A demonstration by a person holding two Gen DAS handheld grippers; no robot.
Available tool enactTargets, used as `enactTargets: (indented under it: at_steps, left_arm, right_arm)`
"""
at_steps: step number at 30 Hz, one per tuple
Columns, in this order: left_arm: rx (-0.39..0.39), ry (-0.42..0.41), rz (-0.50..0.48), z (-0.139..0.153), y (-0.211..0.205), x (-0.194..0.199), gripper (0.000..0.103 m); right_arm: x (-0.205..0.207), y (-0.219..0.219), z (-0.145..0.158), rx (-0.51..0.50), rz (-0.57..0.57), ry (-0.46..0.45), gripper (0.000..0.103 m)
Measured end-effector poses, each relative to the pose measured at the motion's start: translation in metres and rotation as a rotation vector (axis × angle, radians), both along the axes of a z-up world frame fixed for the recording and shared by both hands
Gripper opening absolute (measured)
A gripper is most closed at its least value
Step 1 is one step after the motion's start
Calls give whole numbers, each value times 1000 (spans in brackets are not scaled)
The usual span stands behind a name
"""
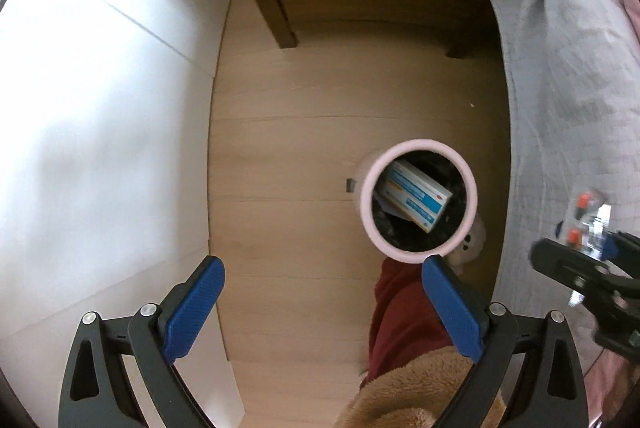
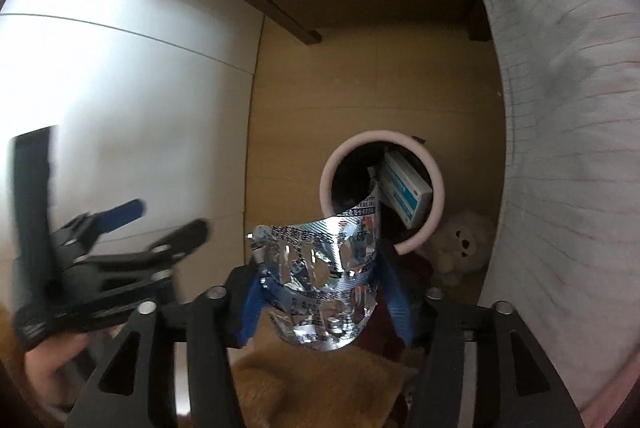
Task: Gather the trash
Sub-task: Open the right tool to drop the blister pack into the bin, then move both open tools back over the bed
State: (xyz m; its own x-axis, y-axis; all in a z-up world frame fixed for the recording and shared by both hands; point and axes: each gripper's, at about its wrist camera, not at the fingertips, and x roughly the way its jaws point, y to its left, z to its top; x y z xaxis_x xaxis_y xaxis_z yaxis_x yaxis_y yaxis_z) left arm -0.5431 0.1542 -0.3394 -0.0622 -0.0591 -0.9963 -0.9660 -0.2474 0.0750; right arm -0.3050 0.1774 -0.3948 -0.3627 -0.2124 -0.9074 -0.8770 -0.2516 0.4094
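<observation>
A blue-and-white box (image 1: 414,194) already lies in the bin (image 1: 370,206). The right tool (image 2: 320,280) grips a foil blister pack (image 2: 320,268) just short of the bin, not yet dropped; the left tool (image 1: 322,302) gapes wide, empty.

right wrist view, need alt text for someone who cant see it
The right gripper clamps a crumpled silver blister pack above a wooden floor, in front of a round white-rimmed trash bin holding a blue and white box. The open left gripper is at left, a white teddy bear beside the bin.

left gripper (image 1: 322,302): fingers spread | right gripper (image 2: 324,292): fingers clamped
</observation>
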Motion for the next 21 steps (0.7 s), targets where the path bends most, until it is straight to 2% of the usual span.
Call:
enactTargets:
  at_steps: [1,2,5,7,10,15,21]
  left_arm:
    - [-4,3,4,-1,-1,-2,99]
    - [-8,2,9,-2,-2,-4,99]
    - [-13,-3,17,-3,-3,-5,99]
    - [-14,-5,15,-2,-3,-4,99]
    - [-4,-6,-3,1,1,1,99]
    - [36,-24,-59,22,19,20,99]
    - [139,-76,-291,76,63,99,99]
  right_arm:
    - [0,0,-6,-10,-3,8,64]
    - [-1,1,-12,-23,-9,11,78]
    - [-1,1,-19,-13,-22,-14,83]
    - [4,0,-17,9,-38,-10,90]
    - [14,0,-9,-1,-62,-16,91]
    - [46,-8,40,45,-123,7,91]
    - [120,-19,128,183,-310,6,91]
